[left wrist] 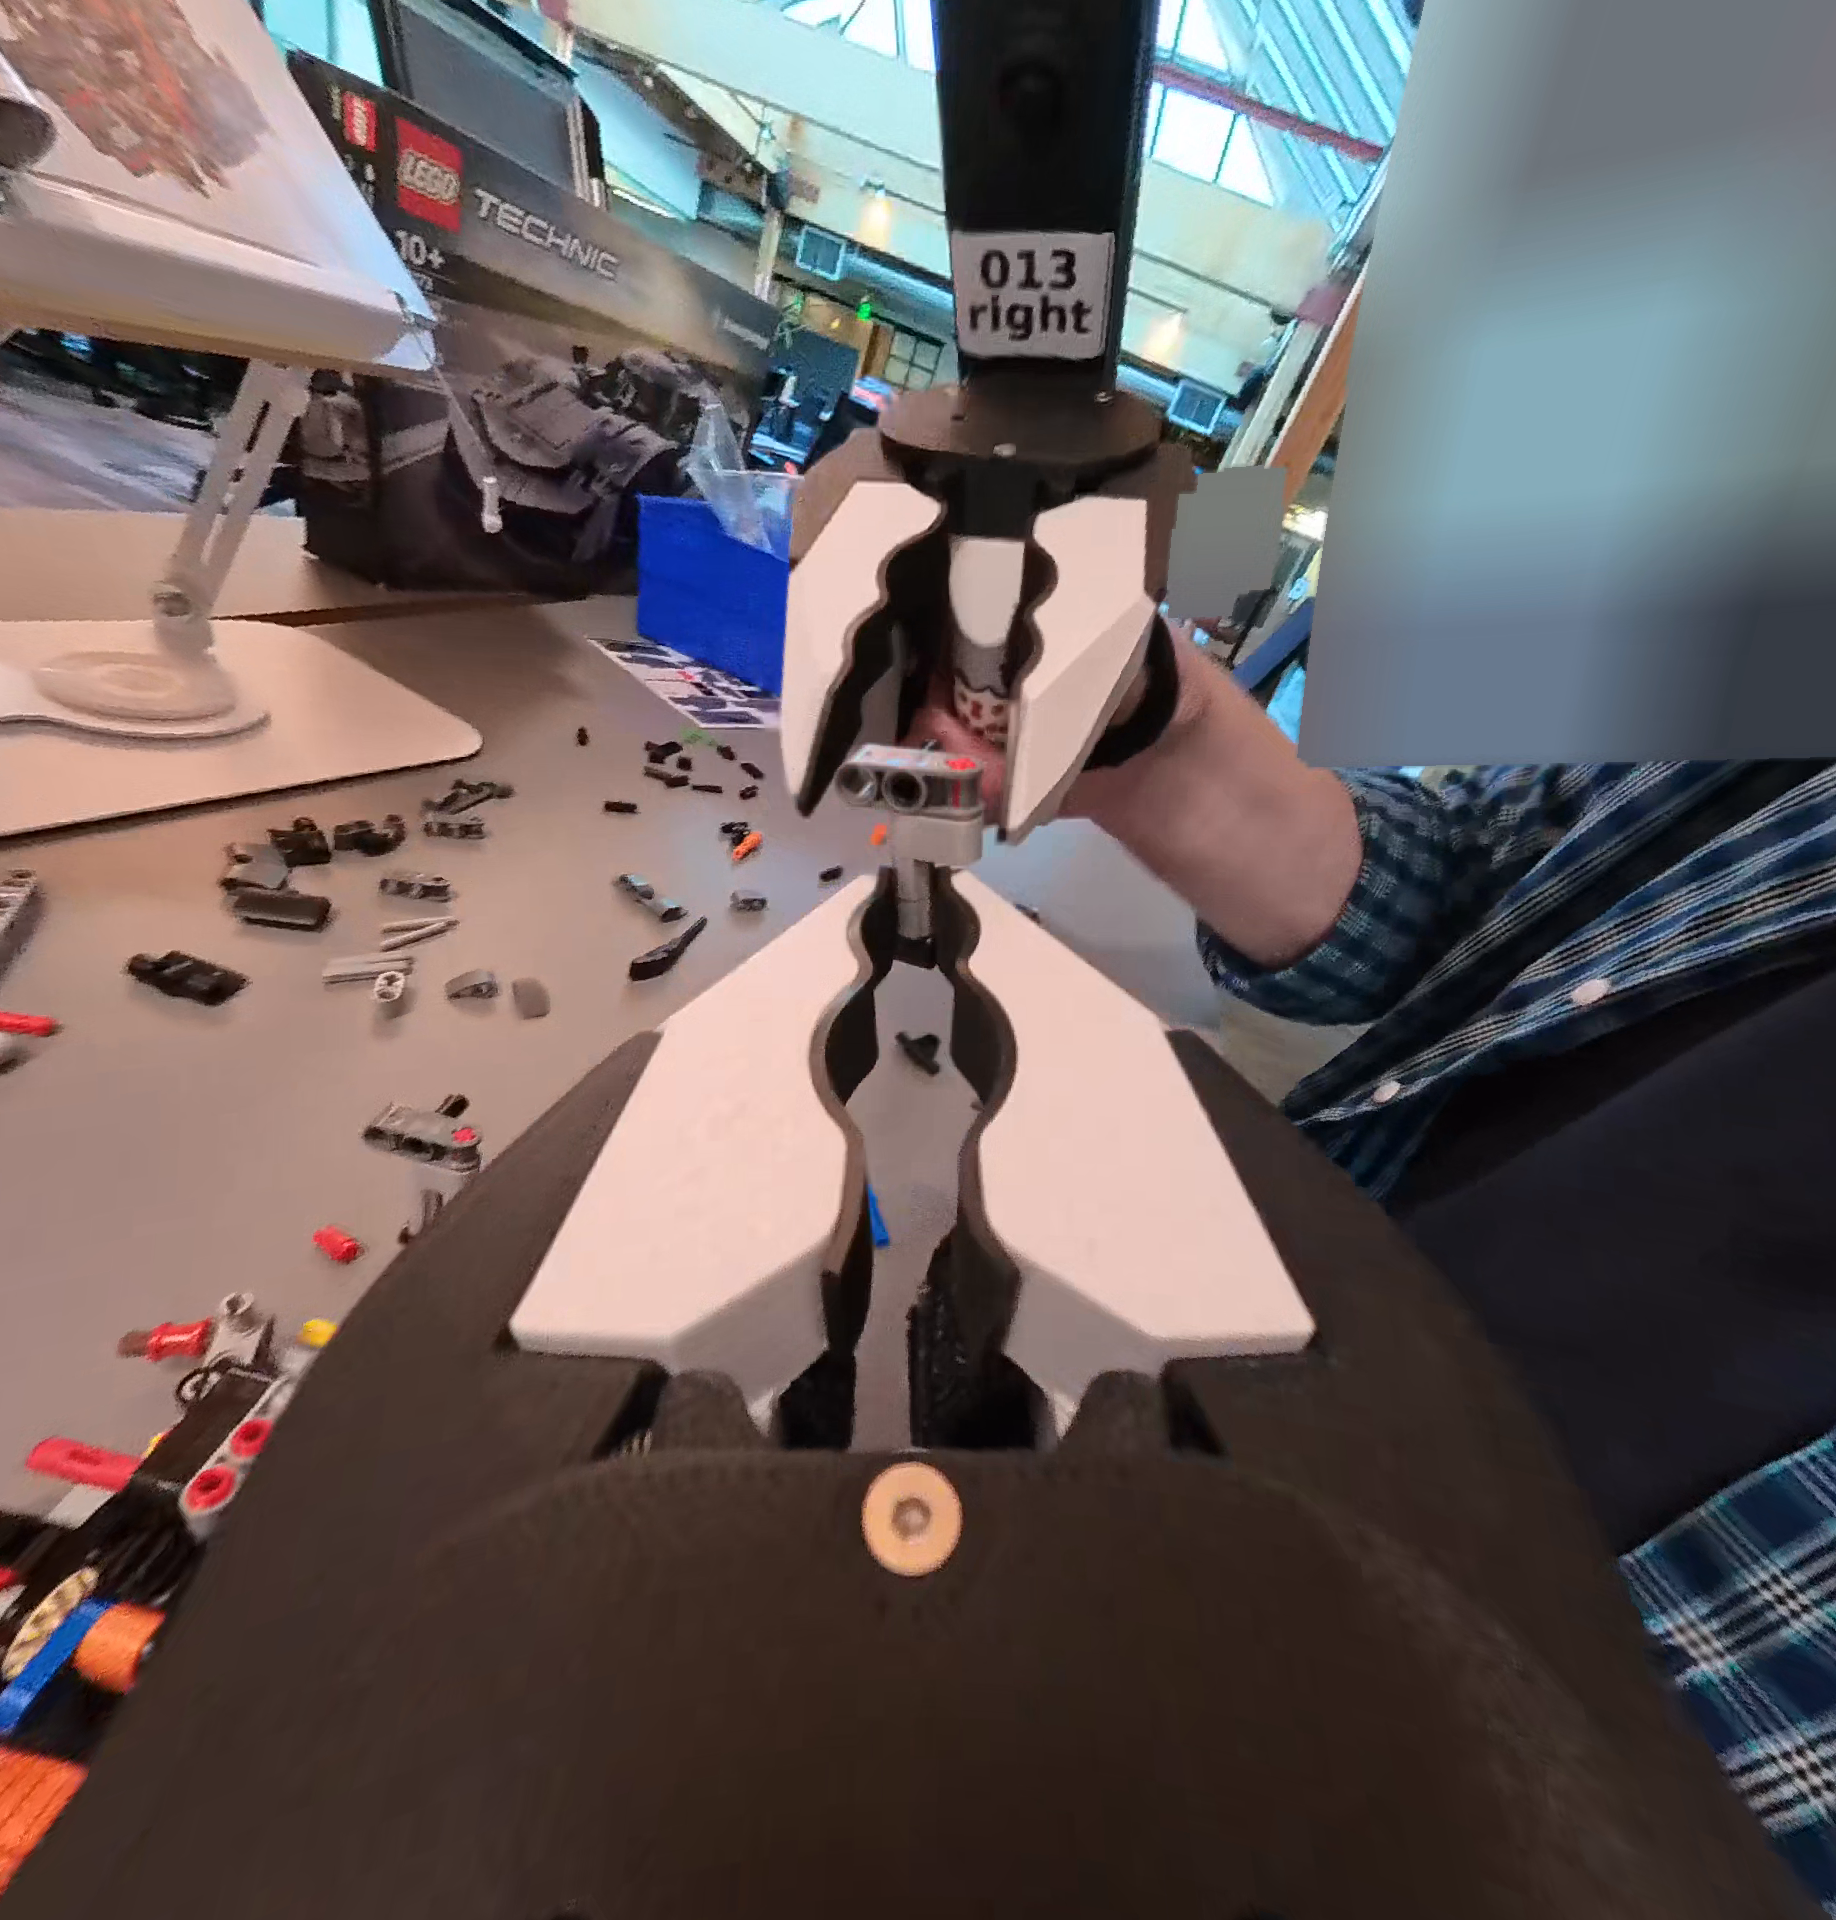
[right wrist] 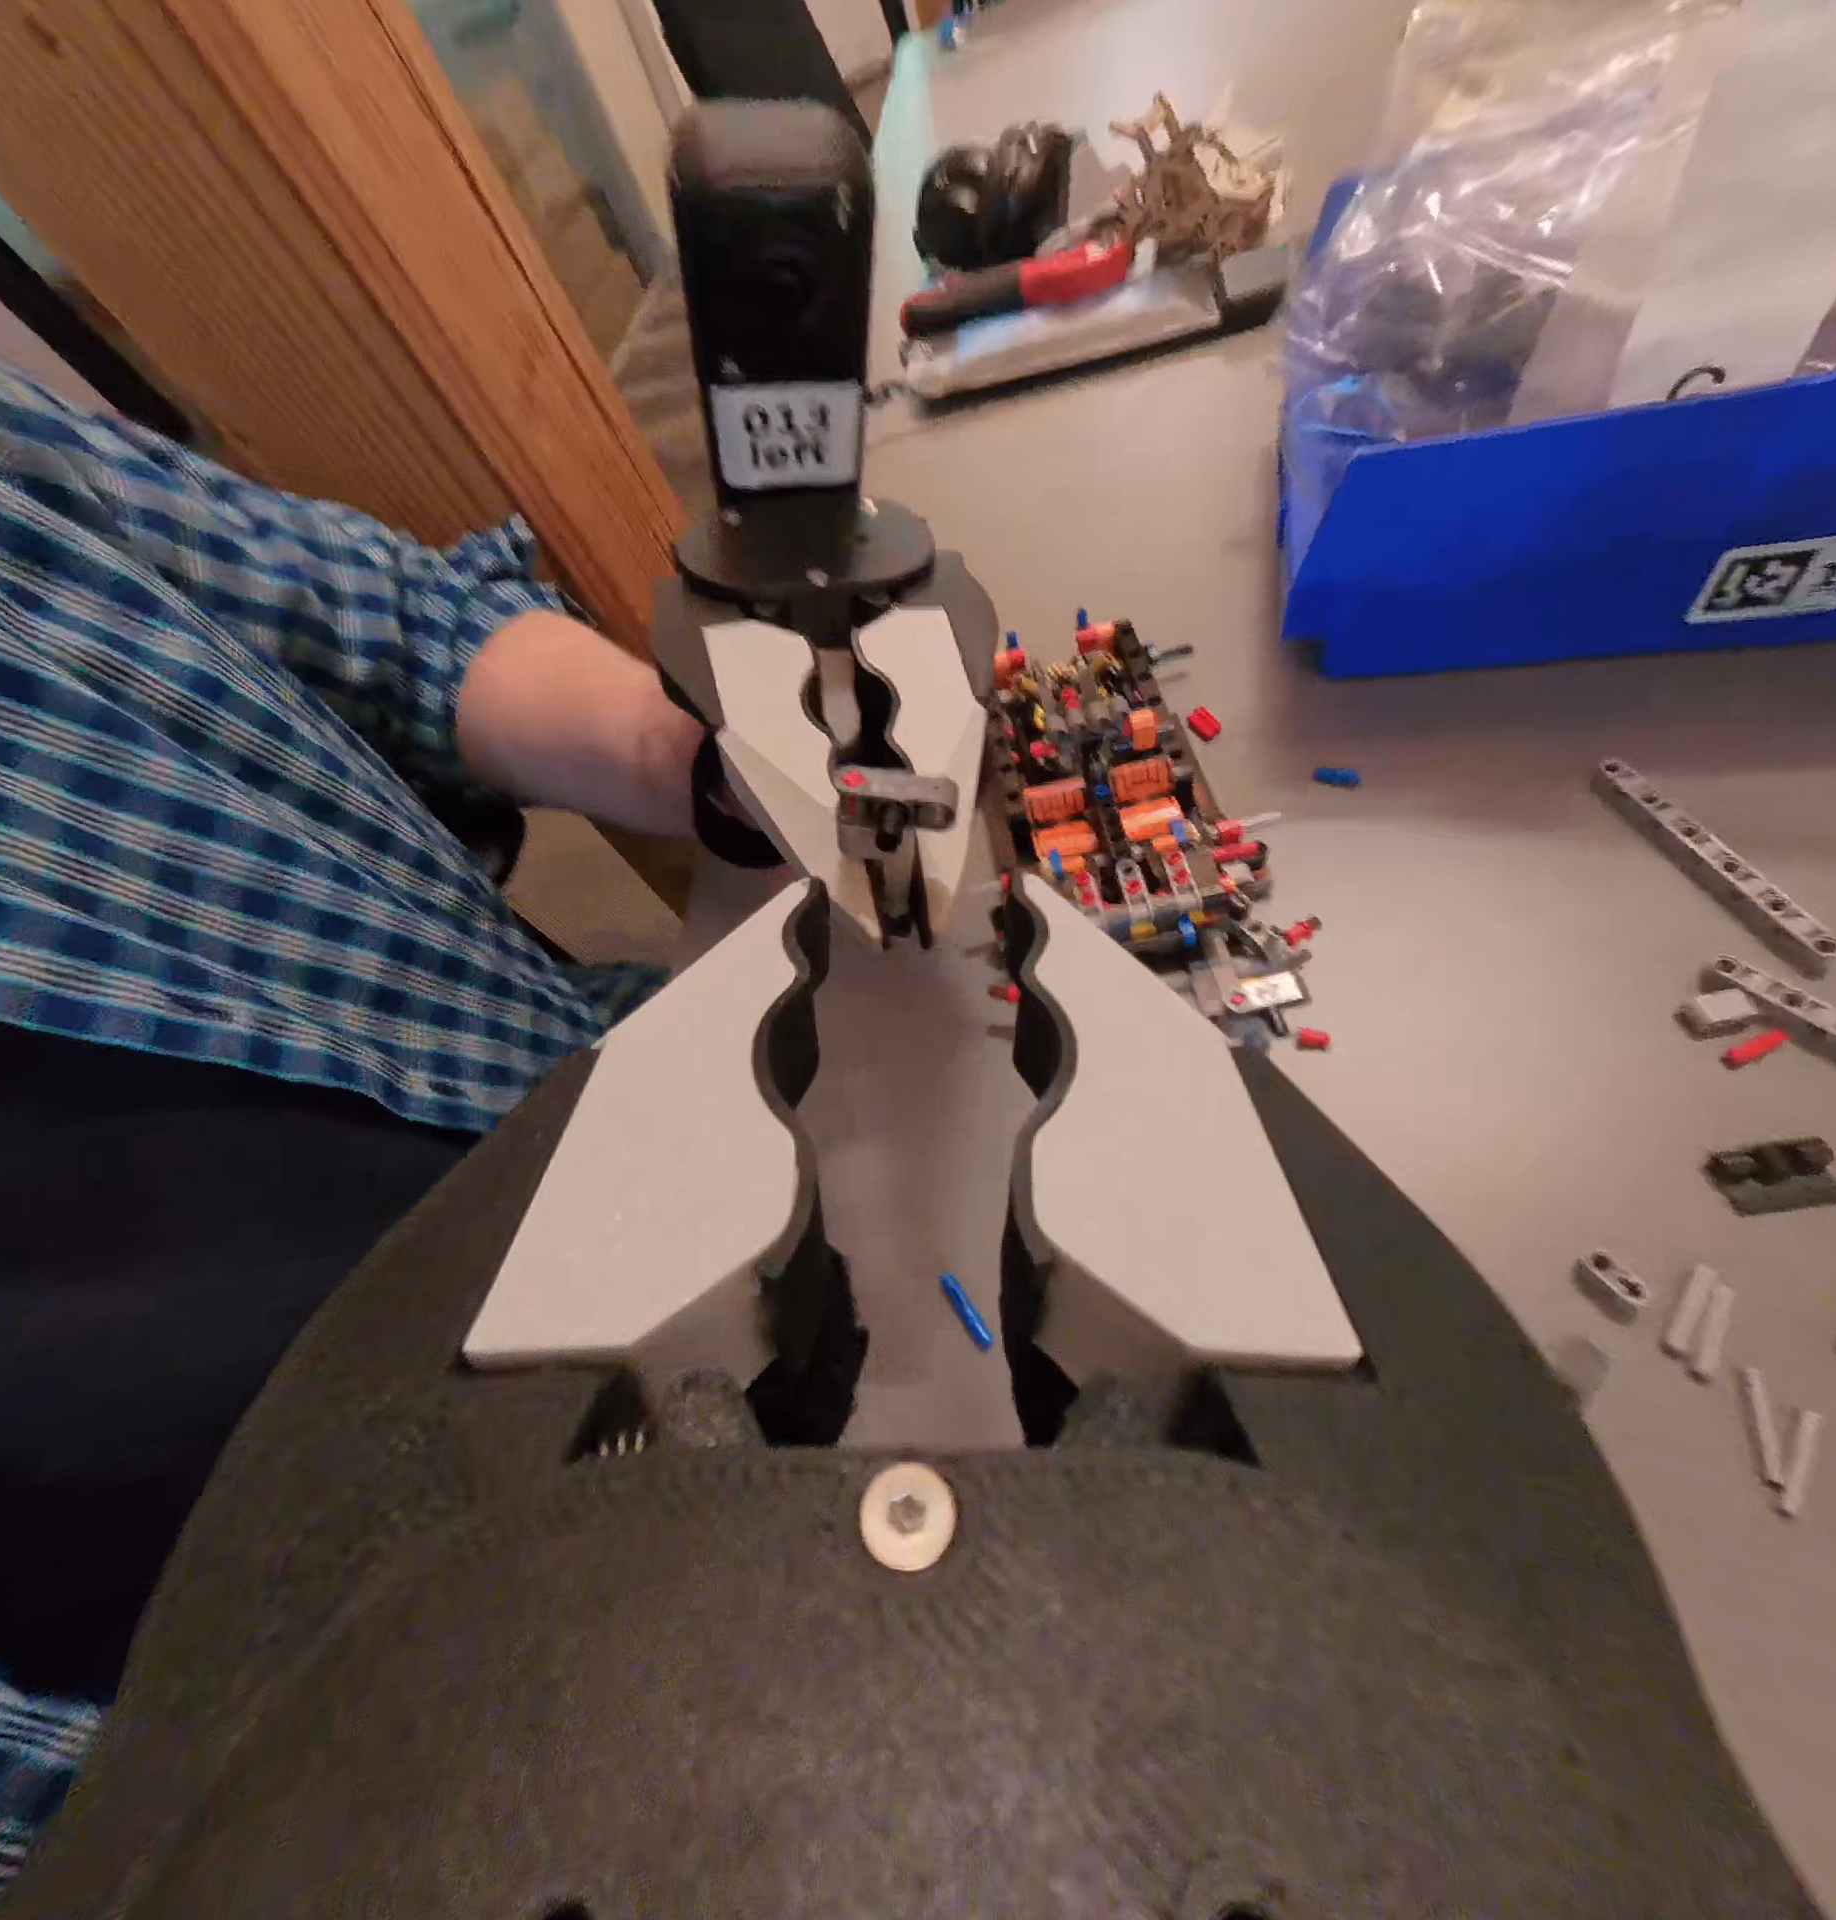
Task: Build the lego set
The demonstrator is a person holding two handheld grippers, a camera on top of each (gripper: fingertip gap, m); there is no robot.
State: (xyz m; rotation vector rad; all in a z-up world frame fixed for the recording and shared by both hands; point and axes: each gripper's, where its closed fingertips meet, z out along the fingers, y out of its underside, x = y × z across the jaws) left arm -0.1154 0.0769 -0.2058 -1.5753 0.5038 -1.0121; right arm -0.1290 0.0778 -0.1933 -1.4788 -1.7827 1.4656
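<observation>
On the grey table (right wrist: 1413,935) strewn with loose parts, the left gripper (left wrist: 914,904) pinches a small grey subassembly (left wrist: 919,805) upright; the right gripper (right wrist: 914,925) gapes empty beside it. Close squarely on its crossbeam.

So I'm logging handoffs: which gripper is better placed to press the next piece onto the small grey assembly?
Probably the right gripper: it is open and empty, facing the small grey assembly, while the left gripper is shut on its axle.
</observation>
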